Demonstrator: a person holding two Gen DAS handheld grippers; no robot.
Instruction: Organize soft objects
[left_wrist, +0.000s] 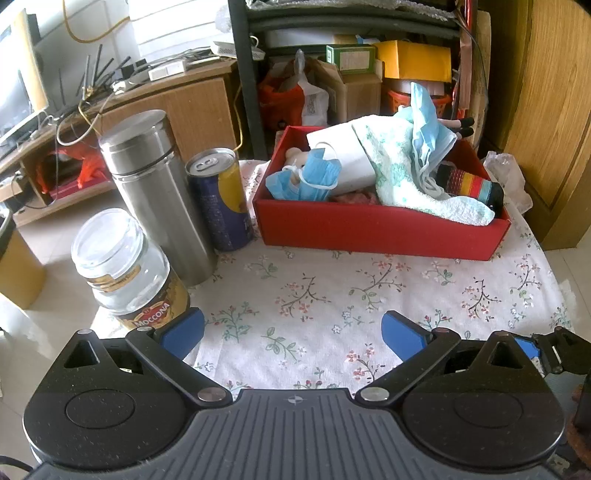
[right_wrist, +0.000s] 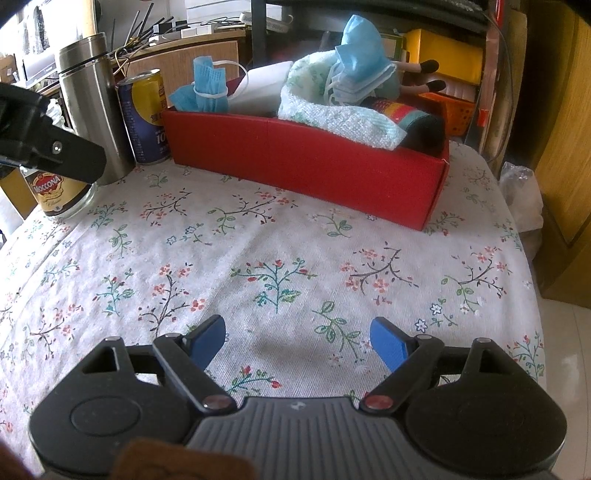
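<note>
A red box (left_wrist: 369, 225) (right_wrist: 306, 158) stands at the back of the floral tablecloth (left_wrist: 314, 295) (right_wrist: 258, 251). It holds soft things: a rolled blue face mask (left_wrist: 314, 177) (right_wrist: 208, 88), a white-green towel (left_wrist: 399, 173) (right_wrist: 332, 110), loose blue masks (left_wrist: 428, 122) (right_wrist: 360, 55), a striped sock (left_wrist: 469, 184) (right_wrist: 395, 110) and a white bag (left_wrist: 340, 155). My left gripper (left_wrist: 291, 332) is open and empty above the cloth, in front of the box. My right gripper (right_wrist: 297, 341) is open and empty, also in front of the box.
A Moccona glass jar (left_wrist: 125, 273) (right_wrist: 55, 192), a steel flask (left_wrist: 155, 192) (right_wrist: 92, 103) and a blue-yellow can (left_wrist: 221, 199) (right_wrist: 146, 118) stand left of the box. The left gripper's body shows at the left in the right wrist view (right_wrist: 48, 147). Shelves and a wooden cabinet stand behind.
</note>
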